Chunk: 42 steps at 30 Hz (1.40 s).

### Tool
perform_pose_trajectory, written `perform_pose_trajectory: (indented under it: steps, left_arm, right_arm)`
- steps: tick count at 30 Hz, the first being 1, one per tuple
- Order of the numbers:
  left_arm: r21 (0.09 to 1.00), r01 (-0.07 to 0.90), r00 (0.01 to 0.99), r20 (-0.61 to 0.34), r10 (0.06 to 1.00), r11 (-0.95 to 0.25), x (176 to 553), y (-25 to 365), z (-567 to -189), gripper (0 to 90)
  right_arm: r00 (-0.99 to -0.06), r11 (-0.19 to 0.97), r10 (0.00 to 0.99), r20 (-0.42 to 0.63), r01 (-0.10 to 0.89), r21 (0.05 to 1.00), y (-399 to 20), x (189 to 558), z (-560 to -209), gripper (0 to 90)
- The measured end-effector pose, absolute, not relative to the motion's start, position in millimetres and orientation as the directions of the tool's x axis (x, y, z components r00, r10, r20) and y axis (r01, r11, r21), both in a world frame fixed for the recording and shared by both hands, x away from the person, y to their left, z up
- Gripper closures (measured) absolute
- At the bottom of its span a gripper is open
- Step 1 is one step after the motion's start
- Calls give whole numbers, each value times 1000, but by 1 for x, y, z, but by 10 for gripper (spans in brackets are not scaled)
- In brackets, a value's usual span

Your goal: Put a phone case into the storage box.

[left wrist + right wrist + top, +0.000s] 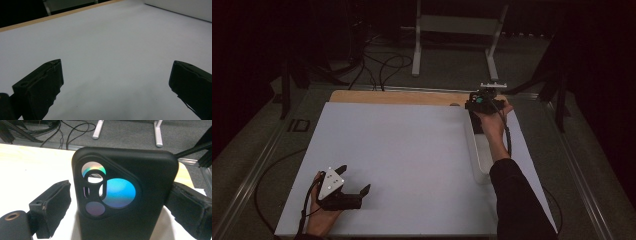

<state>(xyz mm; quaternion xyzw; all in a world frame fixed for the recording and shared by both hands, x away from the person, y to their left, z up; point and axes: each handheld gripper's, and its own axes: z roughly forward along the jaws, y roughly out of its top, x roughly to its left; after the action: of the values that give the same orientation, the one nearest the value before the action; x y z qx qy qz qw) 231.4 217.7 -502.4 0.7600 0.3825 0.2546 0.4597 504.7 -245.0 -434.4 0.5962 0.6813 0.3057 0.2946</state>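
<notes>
Looking down from the high view, we find the left gripper (354, 181) low on the white table sheet (402, 160), near the front left corner, held in the person's left hand (323, 212). Its grey three-cornered plate faces up. In the left gripper view its two black jaws stand spread wide apart over bare sheet, with nothing between them.

We see the right gripper (476, 124) at the far right of the sheet, close to the wooden table edge (392, 96), in the person's right hand (492, 122), the dark sleeve (517, 200) running back to the bottom of the view. A white oblong tray (482, 157) lies just under that forearm.

In the right gripper view a black phone case (125, 195) stands upright between the jaws, its camera cut-out showing iridescent lens rings. The right jaw appears to touch the case's side; the left jaw stands just off the other side, so we cannot tell whether the case is pinched.
</notes>
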Motion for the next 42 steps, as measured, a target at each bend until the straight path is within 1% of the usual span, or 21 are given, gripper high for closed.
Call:
perform_pose_trajectory:
  steps: [10,17,22,32,34,37,42]
  left_arm:
    - [894,347,578,35,815,-284,231,218,-502,2]
    - [893,347,578,38,815,-287,231,217,-502,2]
    - [892,346,580,39,814,-290,231,217,-502,2]
    - [890,350,582,37,812,-291,232,216,-503,2]
    - [890,350,582,37,812,-292,232,216,-503,2]
    - [891,349,582,37,812,-291,232,215,-503,2]
    - [890,349,583,38,811,-292,232,215,-503,2]
  right_arm:
    - [-131,113,991,-41,610,784,-248,497,-428,75]
    - [-178,138,983,-39,586,799,-249,482,-419,75]
    - [-223,143,975,-15,571,808,-249,470,-415,75]
    - [-324,146,944,54,560,816,-251,435,-414,76]
    - [-328,145,943,57,559,817,-251,433,-413,81]
    - [-367,163,929,48,521,838,-249,410,-409,83]
    - [-419,169,906,61,489,856,-248,386,-407,83]
